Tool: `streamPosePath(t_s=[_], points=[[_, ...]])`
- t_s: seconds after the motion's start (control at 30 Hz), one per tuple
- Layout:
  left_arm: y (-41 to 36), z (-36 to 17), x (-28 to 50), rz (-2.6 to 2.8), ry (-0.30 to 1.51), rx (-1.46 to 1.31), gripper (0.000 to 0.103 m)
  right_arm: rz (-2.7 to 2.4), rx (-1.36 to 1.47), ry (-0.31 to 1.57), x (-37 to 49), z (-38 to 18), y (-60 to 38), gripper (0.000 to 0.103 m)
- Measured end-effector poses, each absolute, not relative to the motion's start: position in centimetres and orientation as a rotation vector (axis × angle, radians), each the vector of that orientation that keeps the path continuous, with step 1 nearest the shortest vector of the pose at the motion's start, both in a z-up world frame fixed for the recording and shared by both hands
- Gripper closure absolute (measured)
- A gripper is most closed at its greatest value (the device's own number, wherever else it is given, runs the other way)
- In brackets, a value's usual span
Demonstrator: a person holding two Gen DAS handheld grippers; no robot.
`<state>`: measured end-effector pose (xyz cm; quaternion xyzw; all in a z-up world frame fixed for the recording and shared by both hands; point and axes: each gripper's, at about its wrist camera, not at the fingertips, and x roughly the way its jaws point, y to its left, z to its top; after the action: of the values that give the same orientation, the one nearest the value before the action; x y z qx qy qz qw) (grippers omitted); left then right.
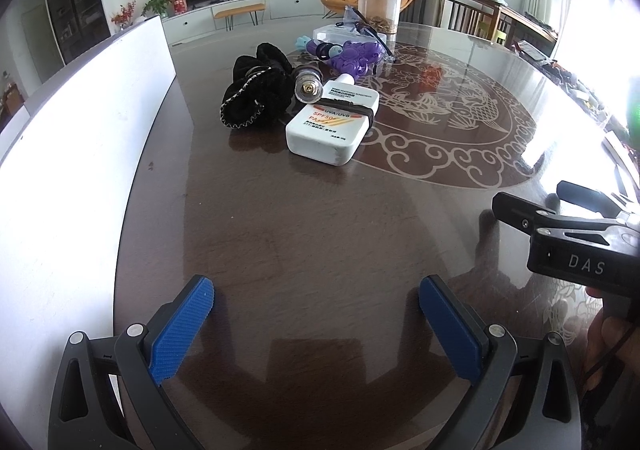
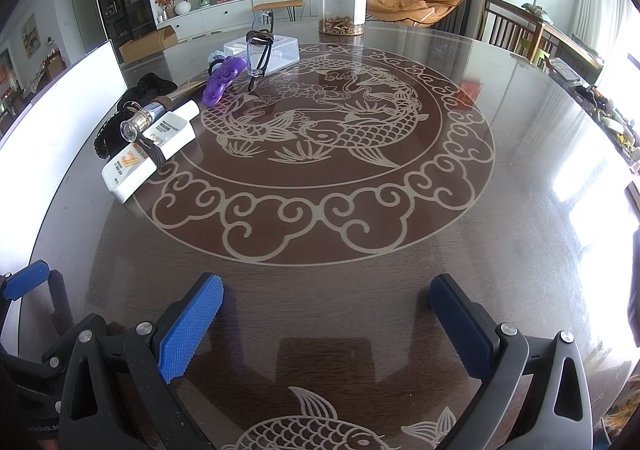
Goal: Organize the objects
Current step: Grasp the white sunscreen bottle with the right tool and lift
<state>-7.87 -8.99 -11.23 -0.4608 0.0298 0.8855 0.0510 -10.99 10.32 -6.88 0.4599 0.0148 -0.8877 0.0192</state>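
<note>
On the dark round table (image 2: 500, 210), whose glass top carried a pale fish-and-cloud medallion, the objects lay grouped toward the far left, well apart from both tools. Nearest the cameras was a white sunscreen bottle (image 1: 333, 122), lying flat with a dark hair tie (image 1: 352, 106) looped across its middle. Just beside its capped end sat a black scrunchie (image 1: 256, 86), and a chrome-tipped cylindrical item (image 1: 307, 89) rested against both; what it was could not be told with certainty from either view. Farther back lay a purple toy (image 1: 356, 57), then a clear plastic box (image 2: 276, 50) with safety glasses (image 2: 260, 50) propped on or against it. Behind these stood a tall clear canister (image 2: 342, 4) with a black lid and brownish contents at its bottom. A white board (image 1: 60, 170) stood upright along the table's left edge. The left gripper (image 1: 316, 302) hovered low over bare tabletop, its blue-padded jaws spread wide with nothing between them. The right gripper (image 2: 326, 300) was likewise poised above the wood, jaws wide apart and empty; in the left wrist view its black body appeared at the right edge, with part of the person's hand (image 1: 604, 334) below it.
</note>
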Motion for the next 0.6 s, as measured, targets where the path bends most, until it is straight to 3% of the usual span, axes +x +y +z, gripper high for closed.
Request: streamPosePath(t_s=[0.23, 0.3, 0.37, 0.47, 0.6], points=[[-9.0, -11.2, -7.8, 2.701, 0.087, -1.395, 0.000, -2.742, 1.452, 0.034, -11.4, -6.8, 10.3, 0.000], [-9.0, -11.2, -7.8, 2.700, 0.087, -1.395, 0.000, -2.644, 1.417, -0.129, -12.6, -6.0, 10.0, 0.000], [-9.0, -11.2, -7.8, 2.699, 0.086, -1.396, 0.000, -2.581, 1.385, -0.162, -14.4, -5.0, 8.6, 0.000], [-9.0, -11.2, -7.7, 2.698, 0.085, -1.396, 0.000, -2.481, 1.379, -0.093, -18.7, -3.7, 4.4, 0.000], [-9.0, -11.2, -7.7, 2.698, 0.085, -1.395, 0.000, -2.295, 1.477, 0.147, -23.6, -5.0, -3.0, 0.000]])
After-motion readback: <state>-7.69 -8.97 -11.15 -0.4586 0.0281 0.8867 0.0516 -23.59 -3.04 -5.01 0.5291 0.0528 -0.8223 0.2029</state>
